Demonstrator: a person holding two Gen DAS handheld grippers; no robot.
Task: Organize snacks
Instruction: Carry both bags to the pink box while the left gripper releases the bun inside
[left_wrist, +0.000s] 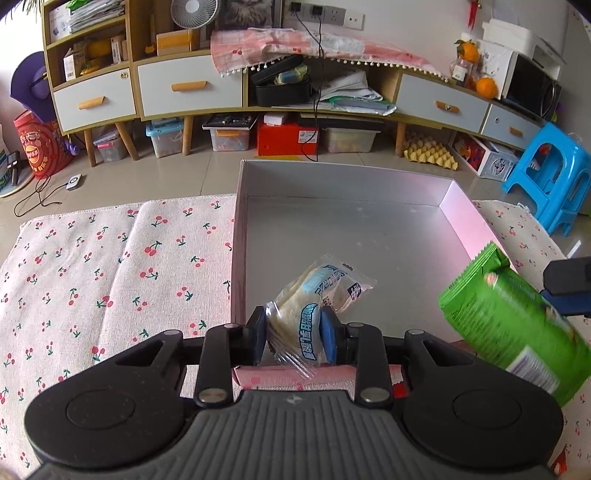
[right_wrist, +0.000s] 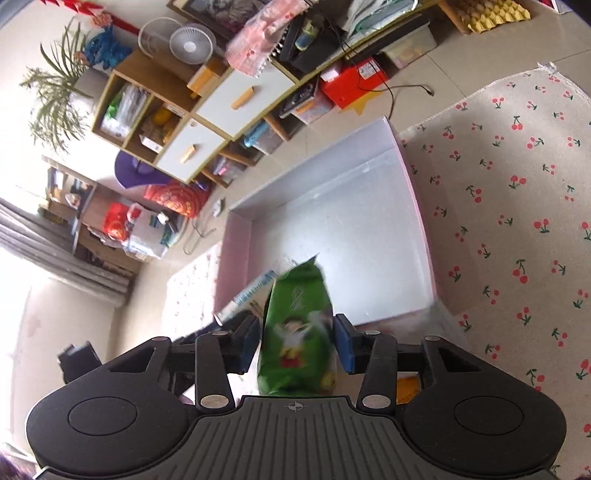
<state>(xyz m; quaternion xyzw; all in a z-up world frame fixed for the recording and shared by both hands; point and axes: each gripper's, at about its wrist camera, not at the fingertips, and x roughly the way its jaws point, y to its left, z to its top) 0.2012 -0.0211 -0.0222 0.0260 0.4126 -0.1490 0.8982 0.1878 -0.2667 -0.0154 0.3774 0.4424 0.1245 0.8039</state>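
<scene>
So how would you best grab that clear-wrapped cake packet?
Grip the cake packet across its soft, flat middle, one of the fingers on each broad face, coming from the near end. It is thin and squashy, so the flat sides give the pads hold; the crimped ends would probably slip. The left gripper holds it this way.

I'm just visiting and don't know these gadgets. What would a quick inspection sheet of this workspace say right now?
Surface: cherry-print cloth covering the table.
Job's things: empty grey box on the cloth; clear-wrapped bread snack; green snack bag.
Clutter: nothing seen on the cloth.
Grippers: left gripper shut on the bread snack; right gripper around the green bag, its near pad not clearly touching.
Cables: black cables hanging from wall sockets; another across the floor.
Surroundings: drawer cabinet, fan, storage bins, blue stool.
</scene>
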